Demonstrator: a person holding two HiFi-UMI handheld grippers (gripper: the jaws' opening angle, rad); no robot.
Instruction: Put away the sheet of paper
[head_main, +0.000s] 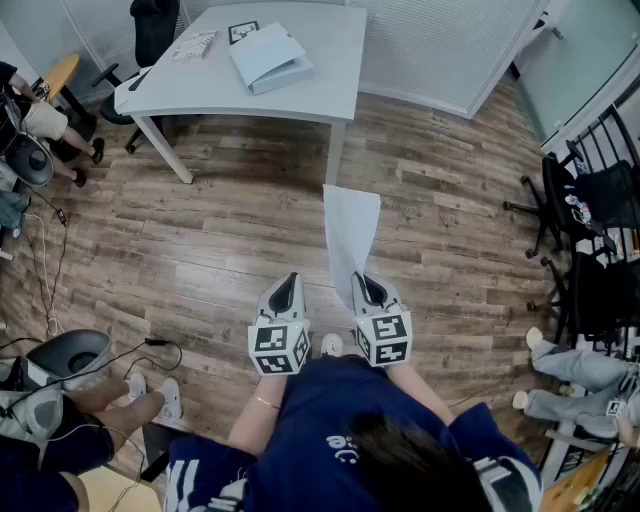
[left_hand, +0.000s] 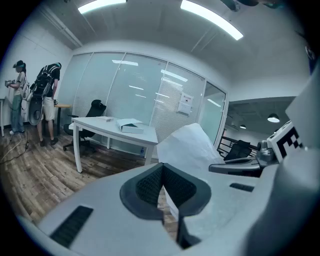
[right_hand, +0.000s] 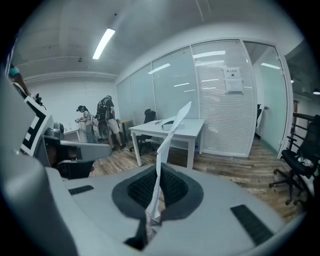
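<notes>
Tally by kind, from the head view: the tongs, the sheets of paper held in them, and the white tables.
2 tongs: left tongs, right tongs
1 sheet of paper, gripped by the right tongs
1 white table
Total: 4

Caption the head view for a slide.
Right gripper shut on sheet of paper, left gripper shut alongside, over wooden floor.

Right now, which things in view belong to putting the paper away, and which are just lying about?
Job in hand:
- sheet of paper, pinched in the shut right gripper
- left gripper, shut and empty
- probably the open folder on the table, a likely home for the sheet

Lying about:
- booklet on the table
- office chairs
</notes>
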